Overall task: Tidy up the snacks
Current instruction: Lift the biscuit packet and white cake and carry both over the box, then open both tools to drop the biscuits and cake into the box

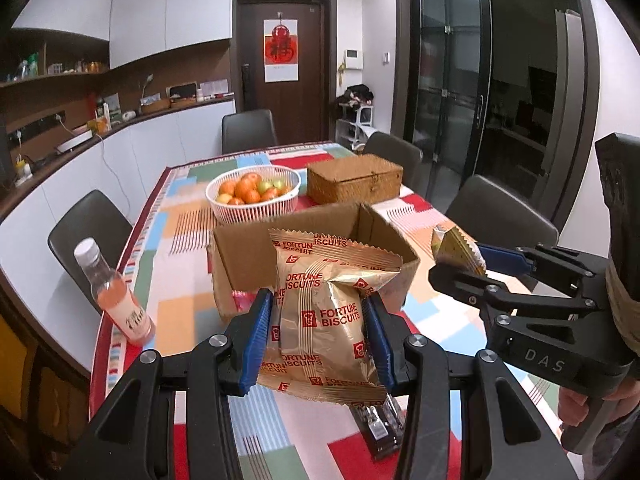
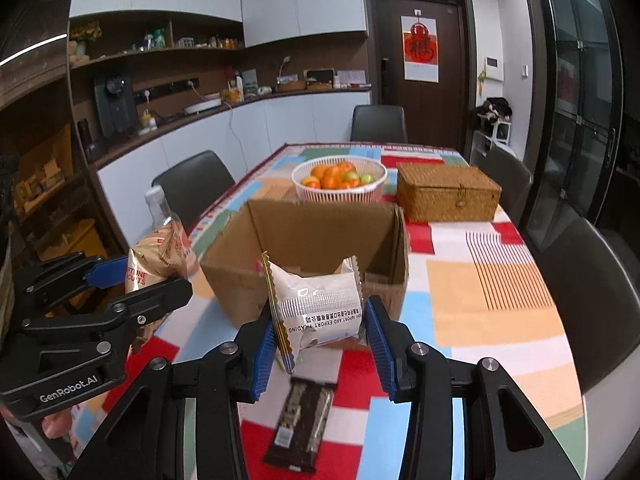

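Observation:
My left gripper (image 1: 320, 336) is shut on a gold Fortune Biscuits bag (image 1: 324, 312), held above the table in front of an open cardboard box (image 1: 248, 256). My right gripper (image 2: 320, 340) is shut on a white snack packet (image 2: 318, 306), also raised before the cardboard box (image 2: 304, 236). In the left wrist view the right gripper (image 1: 460, 264) shows at the right with its packet (image 1: 452, 246). In the right wrist view the left gripper (image 2: 136, 280) shows at the left with the gold bag (image 2: 158, 256). A dark wrapped snack bar (image 2: 300, 420) lies on the tablecloth below.
A white basket of fruit (image 1: 253, 196) and a woven lidded box (image 1: 354, 180) stand behind the cardboard box. A pink drink bottle (image 1: 112, 292) stands near the table's left edge. Dark chairs (image 1: 86, 236) surround the patterned table (image 2: 480, 292). A hand (image 1: 576, 408) holds the right gripper.

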Demonstrator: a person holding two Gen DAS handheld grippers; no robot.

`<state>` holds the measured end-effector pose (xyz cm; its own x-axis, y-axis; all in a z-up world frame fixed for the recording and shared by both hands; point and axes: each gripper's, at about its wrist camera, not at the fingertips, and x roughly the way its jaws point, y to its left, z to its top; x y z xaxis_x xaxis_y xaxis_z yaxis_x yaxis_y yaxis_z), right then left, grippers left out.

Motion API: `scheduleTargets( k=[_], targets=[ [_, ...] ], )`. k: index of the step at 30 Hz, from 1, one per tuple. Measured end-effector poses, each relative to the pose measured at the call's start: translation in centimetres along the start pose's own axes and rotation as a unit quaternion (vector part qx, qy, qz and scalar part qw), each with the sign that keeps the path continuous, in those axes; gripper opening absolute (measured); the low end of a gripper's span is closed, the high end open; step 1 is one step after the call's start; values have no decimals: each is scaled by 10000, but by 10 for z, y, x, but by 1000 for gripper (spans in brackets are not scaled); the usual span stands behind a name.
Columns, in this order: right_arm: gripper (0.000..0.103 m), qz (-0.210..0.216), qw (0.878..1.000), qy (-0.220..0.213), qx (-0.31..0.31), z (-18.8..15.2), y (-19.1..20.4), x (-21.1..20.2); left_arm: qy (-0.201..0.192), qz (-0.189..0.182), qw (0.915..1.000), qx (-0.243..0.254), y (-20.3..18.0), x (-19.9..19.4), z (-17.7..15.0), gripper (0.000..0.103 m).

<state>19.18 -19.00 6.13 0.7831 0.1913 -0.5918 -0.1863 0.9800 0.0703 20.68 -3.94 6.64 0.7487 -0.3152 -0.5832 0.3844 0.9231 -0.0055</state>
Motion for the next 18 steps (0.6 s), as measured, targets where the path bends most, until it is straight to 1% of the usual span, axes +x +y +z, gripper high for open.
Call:
scheduleTargets(
  k=[6, 10, 18],
  targets=[
    [43, 130, 9999, -56, 48, 22, -2, 12, -18, 23, 10000, -44, 10, 12, 19, 45],
    [43, 151, 9999, -20, 40, 32, -3, 23, 13, 24, 9999, -143, 18, 24, 27, 45],
    [43, 33, 9999, 121, -35, 53, -3, 54, 183, 60, 9992, -345, 40, 56, 46, 45]
  ],
)
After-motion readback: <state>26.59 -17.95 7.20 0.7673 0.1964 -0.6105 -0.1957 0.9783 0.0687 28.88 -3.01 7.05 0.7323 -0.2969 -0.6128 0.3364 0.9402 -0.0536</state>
